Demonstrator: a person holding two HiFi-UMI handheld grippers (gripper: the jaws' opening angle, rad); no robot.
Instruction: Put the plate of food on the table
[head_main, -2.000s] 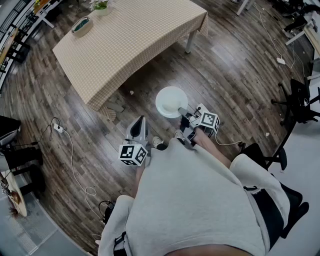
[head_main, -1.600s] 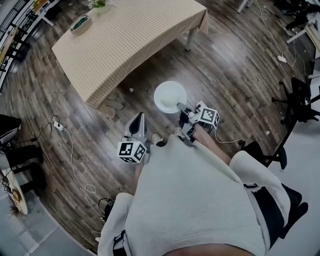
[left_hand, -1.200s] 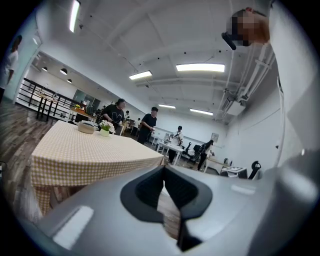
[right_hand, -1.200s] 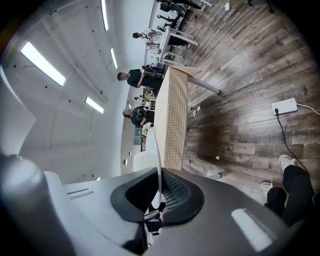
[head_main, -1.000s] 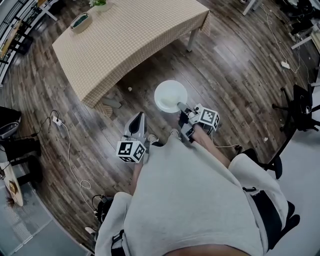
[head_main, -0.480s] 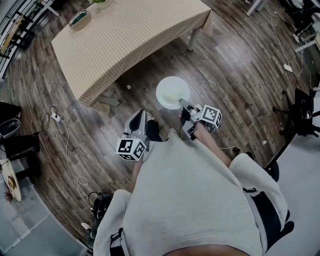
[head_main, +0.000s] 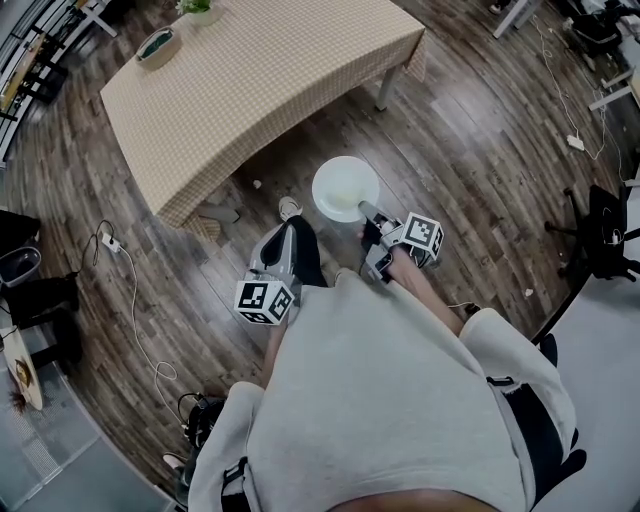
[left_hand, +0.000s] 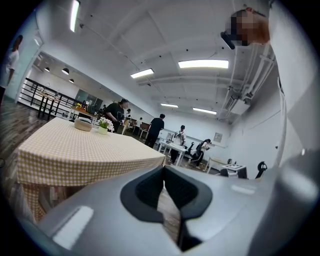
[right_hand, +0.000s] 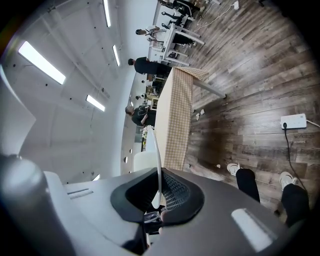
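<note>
Head view: plate (head_main: 345, 188) held level, face up, near rim clamped by right gripper (head_main: 366, 211), above floor, apart from table (head_main: 250, 80). Left gripper (head_main: 284, 232) jaws pressed together.

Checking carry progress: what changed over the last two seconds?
The person's dark-trousered leg and white shoe have swung forward between the grippers, a step toward the checked table. The right gripper stays shut on the rim of the white plate, carried ahead; the left gripper stays shut and empty.
</note>
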